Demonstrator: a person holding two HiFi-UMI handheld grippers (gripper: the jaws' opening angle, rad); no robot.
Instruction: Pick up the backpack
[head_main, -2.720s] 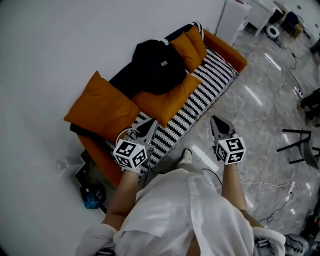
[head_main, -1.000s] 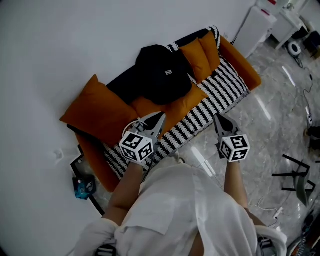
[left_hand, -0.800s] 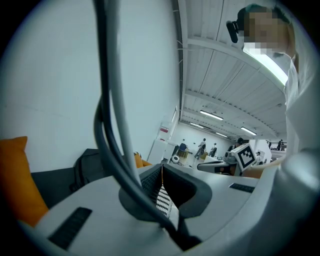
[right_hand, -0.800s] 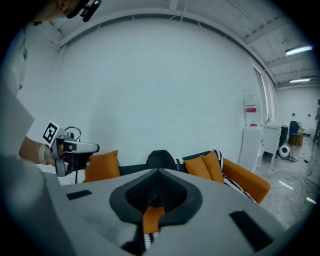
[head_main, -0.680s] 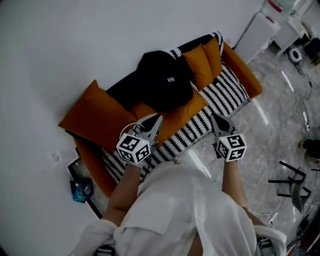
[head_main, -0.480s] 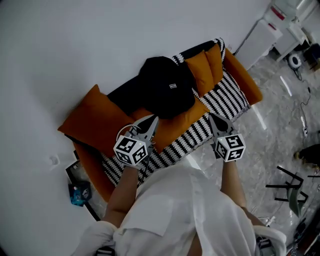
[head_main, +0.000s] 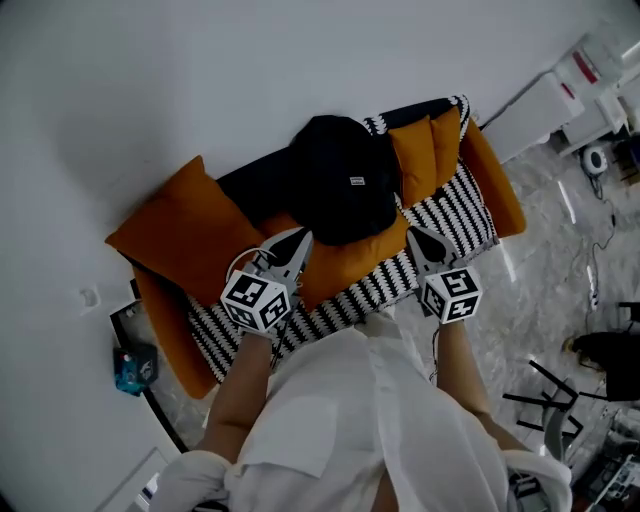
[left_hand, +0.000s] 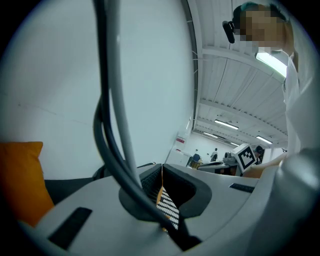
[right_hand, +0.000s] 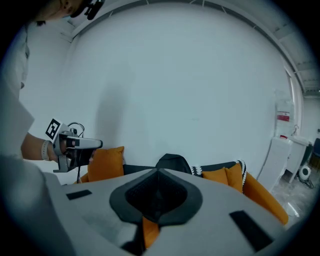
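Head view: backpack (head_main: 345, 188) on sofa (head_main: 447, 214)

My head view looks steeply down on the sofa (head_main: 455, 212) from above its front. The right gripper view faces it almost level, close; the left skims along it. All share its orange cushion (head_main: 165, 240).
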